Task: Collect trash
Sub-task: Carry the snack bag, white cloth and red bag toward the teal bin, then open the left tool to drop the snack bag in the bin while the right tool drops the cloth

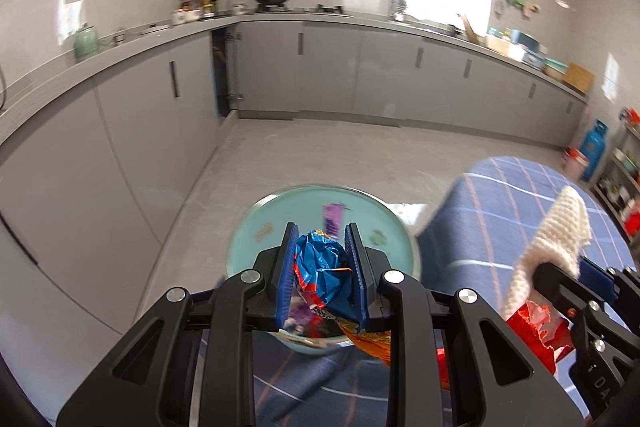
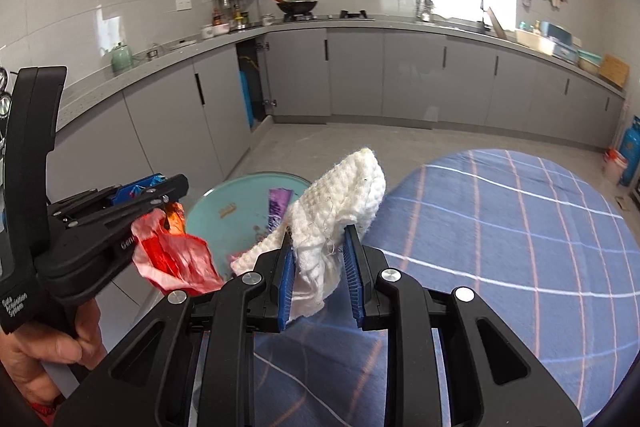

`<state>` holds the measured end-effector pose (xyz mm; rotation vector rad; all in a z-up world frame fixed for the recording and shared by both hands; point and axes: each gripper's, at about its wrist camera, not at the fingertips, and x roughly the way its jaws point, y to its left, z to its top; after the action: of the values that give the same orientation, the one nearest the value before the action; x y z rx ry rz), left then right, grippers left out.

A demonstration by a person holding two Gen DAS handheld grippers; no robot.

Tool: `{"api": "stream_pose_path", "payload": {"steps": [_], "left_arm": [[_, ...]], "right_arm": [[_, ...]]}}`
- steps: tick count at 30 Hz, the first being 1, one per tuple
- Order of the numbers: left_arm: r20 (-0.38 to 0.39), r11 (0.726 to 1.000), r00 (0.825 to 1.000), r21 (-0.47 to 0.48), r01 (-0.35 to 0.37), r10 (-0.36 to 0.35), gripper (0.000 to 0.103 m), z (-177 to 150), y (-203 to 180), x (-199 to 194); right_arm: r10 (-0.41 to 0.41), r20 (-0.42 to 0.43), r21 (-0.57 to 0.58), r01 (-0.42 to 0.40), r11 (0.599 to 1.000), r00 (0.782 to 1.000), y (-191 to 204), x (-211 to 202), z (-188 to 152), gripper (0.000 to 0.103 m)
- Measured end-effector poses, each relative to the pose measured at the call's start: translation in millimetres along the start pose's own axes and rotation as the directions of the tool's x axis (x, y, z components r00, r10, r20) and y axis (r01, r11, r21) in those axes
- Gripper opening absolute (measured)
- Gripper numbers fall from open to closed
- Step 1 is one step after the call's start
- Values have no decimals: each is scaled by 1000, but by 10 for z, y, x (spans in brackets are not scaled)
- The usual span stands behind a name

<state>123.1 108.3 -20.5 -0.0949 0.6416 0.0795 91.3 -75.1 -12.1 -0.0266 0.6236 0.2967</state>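
Observation:
My left gripper (image 1: 322, 227) is shut on a crumpled blue and orange wrapper (image 1: 320, 267), held above a round teal plate (image 1: 256, 223). A purple wrapper (image 1: 334, 217) lies on that plate. My right gripper (image 2: 319, 231) is shut on a white knitted cloth (image 2: 344, 195), over the edge of a table with a blue checked cloth (image 2: 500, 227). In the right wrist view the left gripper (image 2: 180, 189) is at the left, a hand (image 2: 48, 347) on its handle. A red plastic wrapper (image 2: 172, 259) hangs between the two grippers; what holds it I cannot tell.
Grey kitchen cabinets (image 1: 328, 67) run along the left and far walls, with one door open at the corner (image 1: 224, 75). Bare grey floor (image 1: 320, 155) lies beyond the plate. A blue gas cylinder (image 1: 594, 147) and a shelf (image 1: 624, 179) stand at the right.

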Motion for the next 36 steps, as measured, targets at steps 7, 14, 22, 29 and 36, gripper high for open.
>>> {"api": "stream_pose_path", "payload": {"steps": [7,14,22,29,36], "left_arm": [[8,992,994,-69,-109,110,25,136,428,165],[-8,976,978,-65,-208,208,25,132,595,398],[-78,975,972,11,-221,221,25,16,496,814],[-129,984,976,22,-175,177,25,-48,392,1118],[-178,990,974,31,-135,138,25,-80,388,1364]], "right_arm": [[44,-14,-25,-44,999,999,171,293,90,24],[63,-58,-40,-65,997,996,294,653,96,24],[61,-128,-87,-72,994,990,341,977,-27,24],[55,-172,-85,-70,994,984,334,1213,-35,24],[83,-227,-72,-102,992,970,297,1438,-16,24]]}}
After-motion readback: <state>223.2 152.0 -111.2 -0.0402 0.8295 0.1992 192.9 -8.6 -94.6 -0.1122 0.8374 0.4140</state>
